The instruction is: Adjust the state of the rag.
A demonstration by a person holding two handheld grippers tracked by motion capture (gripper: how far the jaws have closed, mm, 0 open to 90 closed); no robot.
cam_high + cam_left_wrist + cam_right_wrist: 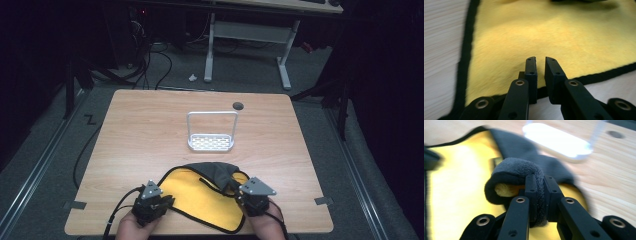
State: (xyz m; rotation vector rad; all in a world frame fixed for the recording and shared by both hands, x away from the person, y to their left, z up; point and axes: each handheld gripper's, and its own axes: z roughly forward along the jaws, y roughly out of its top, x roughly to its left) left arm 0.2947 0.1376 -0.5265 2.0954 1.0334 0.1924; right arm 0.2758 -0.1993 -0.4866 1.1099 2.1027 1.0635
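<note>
We see the right gripper (540, 180) pinching a rolled fold of the cloth (459, 182) between its jaws, the dark grey side bulging out around them with a bit of yellow inside the roll. In the high view this gripper (240, 194) sits at the cloth's right end, near the table's front edge.

The left gripper (540, 61) has its jaws set a narrow gap apart with nothing between them. They hover just over the cloth's (549, 35) black-trimmed border; we cannot tell whether they touch it. From above, that gripper (167, 201) is at the cloth's left end.

The cloth (200, 197) lies near the middle of the table's (135, 130) front edge, yellow face up, its long axis running left to right along that edge. Its far edge is folded over, showing the grey backing.

Behind it, toward the table's middle, stands a white rack (211, 141) with an upright wire handle.
</note>
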